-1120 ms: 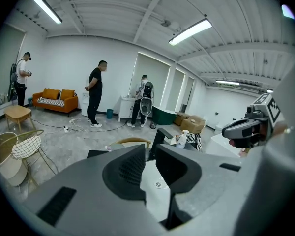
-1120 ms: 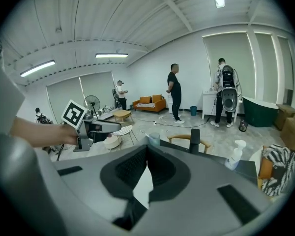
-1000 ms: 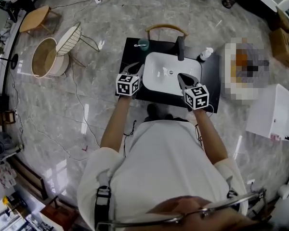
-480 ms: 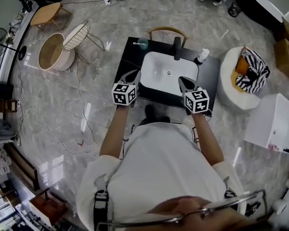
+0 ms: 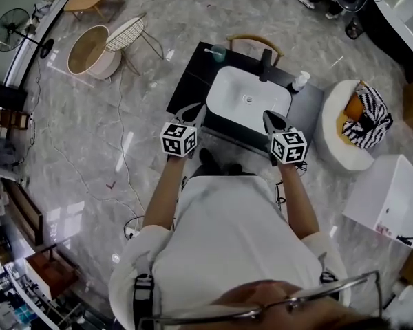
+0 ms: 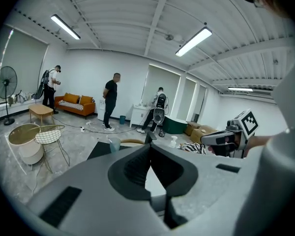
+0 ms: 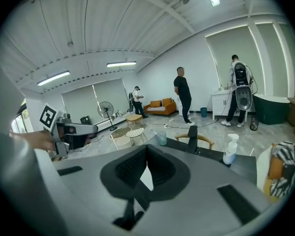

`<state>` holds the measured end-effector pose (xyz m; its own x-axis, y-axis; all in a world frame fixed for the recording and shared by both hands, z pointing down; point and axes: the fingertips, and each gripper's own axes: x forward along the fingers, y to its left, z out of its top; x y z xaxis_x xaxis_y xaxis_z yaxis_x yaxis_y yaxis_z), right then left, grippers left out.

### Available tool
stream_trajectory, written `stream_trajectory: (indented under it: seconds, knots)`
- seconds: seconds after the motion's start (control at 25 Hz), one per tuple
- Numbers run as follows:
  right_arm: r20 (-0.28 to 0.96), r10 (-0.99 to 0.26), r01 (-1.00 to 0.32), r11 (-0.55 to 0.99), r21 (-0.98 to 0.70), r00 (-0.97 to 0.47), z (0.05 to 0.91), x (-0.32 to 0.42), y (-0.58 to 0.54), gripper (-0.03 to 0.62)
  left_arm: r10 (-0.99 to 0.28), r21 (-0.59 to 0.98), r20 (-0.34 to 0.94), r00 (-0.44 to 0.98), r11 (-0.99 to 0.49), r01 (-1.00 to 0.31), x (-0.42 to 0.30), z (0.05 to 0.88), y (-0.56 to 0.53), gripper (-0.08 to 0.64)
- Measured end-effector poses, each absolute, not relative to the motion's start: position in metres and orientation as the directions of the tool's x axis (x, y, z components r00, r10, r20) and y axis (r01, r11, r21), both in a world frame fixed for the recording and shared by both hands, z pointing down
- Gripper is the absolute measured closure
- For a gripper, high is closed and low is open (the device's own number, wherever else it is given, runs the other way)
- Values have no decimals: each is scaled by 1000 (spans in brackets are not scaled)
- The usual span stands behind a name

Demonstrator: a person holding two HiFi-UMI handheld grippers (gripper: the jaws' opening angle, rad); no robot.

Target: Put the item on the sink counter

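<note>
**A:** Head view first. What have I got?

**B:** My left gripper (image 5: pixel 195 110) and right gripper (image 5: pixel 270 117) hang side by side at the near edge of the sink counter (image 5: pixel 188 82). Both have their jaws together with nothing in them. Ahead of the left one stands one cup (image 5: pixel 218 52). Ahead of the right are one faucet (image 5: pixel 265 64) and, further right, one pump bottle (image 5: pixel 300 81). One basin (image 5: pixel 244 98) lies ahead between the two.

**A:** And the item I'm meant to place?

**B:** I can't tell which it is. The only loose things I see are on the counter already.

**A:** Left gripper view?

**B:** The pads meet and hold nothing. Three people (image 6: pixel 110 100) stand far beyond the tips.

**A:** Right gripper view?

**B:** The same, closed and empty, with the bottle ahead to its right.

**A:** So how do I do this well?

**B:** I'd find the item first and spread the jaws before reaching. Then I'd set it on bare black top, clear of the basin, cup and bottle.
</note>
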<state>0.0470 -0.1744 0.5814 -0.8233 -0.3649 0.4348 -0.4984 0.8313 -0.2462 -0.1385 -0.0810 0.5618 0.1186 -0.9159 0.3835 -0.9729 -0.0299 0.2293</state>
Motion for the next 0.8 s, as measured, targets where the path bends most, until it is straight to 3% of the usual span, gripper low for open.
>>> stream_trajectory:
  seconds: [0.44,0.8]
  knots:
    - [393,-332,-425,888,-177,-857,557,10,-158,586,-944,259,311,109,-26,-965,-170,537,-61,555]
    - [385,-350,-431,890,-148,-854,546,-18,-151,586,-935,275,322,149,-59,-960,-196,539,-48,555]
